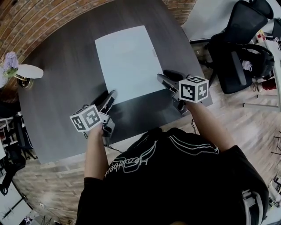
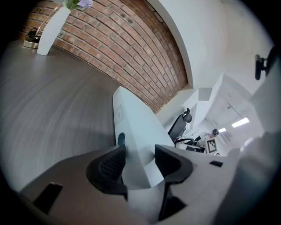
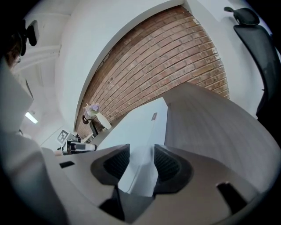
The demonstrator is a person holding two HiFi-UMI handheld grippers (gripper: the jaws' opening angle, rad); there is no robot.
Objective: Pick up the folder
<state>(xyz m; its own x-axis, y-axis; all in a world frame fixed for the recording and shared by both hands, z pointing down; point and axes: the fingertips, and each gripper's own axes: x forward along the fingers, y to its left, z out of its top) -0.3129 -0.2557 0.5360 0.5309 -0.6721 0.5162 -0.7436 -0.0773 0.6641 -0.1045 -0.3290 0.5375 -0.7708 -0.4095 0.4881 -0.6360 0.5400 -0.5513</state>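
Observation:
A pale blue folder (image 1: 127, 61) lies flat on the dark table (image 1: 61, 88). My left gripper (image 1: 109, 97) is at its near left corner and my right gripper (image 1: 166, 79) at its near right corner. In the left gripper view the folder's corner (image 2: 136, 127) fills the gap between the jaws of the left gripper (image 2: 139, 165), with both pads against it. The spine side shows a label and a round finger hole (image 2: 121, 139). In the right gripper view the other corner (image 3: 140, 127) sits the same way in the right gripper (image 3: 141, 165), touched by a pad on each side.
A white vase with flowers (image 1: 26, 72) stands at the table's far left by the brick wall (image 1: 52, 13). A black office chair (image 1: 239, 48) is off the table's right side, over wooden floor. The table's near edge runs just behind both grippers.

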